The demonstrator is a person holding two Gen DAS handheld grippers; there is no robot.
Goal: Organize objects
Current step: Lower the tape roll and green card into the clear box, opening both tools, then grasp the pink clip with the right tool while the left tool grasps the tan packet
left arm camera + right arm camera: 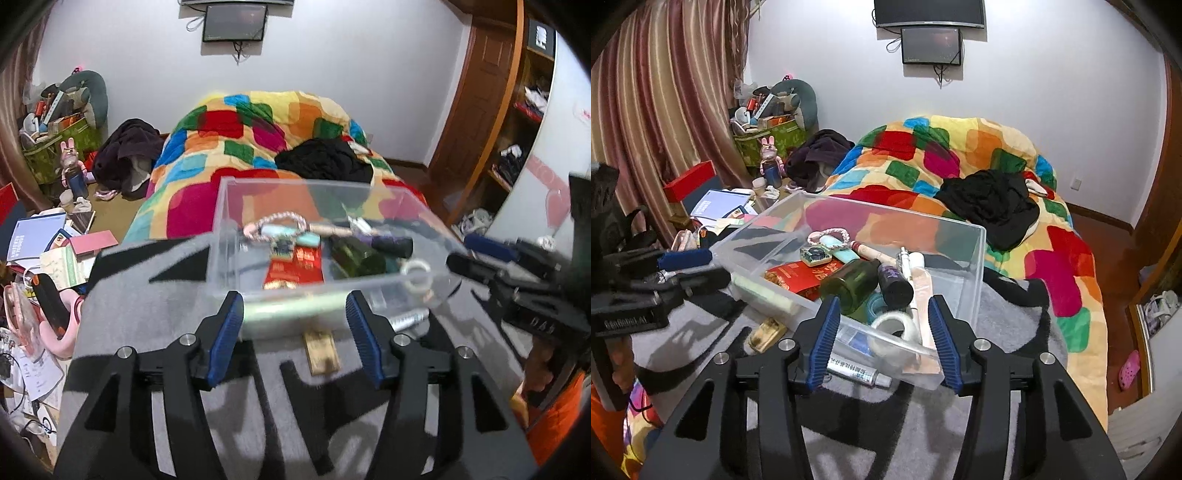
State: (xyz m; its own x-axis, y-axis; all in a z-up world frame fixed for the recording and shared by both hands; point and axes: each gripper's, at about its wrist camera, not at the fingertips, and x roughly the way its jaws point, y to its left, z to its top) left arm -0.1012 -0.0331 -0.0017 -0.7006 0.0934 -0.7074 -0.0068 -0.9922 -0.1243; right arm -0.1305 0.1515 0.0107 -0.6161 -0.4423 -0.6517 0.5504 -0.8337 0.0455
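A clear plastic box [221, 206] [979, 266] stands on a grey blanket and holds a red packet [805, 277], a dark green bottle [849, 284], a black bottle [894, 284], a tape roll [894, 328] and a pale green roll [295, 310] [764, 291] along one wall. My left gripper [295, 328] [698, 269] is open just outside that wall, its pads apart on either side of the roll. My right gripper [884, 341] [476, 254] is open over the box's near corner, above a white tube [857, 373] [410, 317] on the blanket. A small gold piece [321, 350] [768, 332] lies outside the box.
A bed with a many-coloured quilt [960, 155] and a black garment [993, 206] lies behind the box. Books, a red box [690, 181] and a full green bag [768, 140] crowd the curtain side. A wooden wardrobe [491, 92] stands at the other side.
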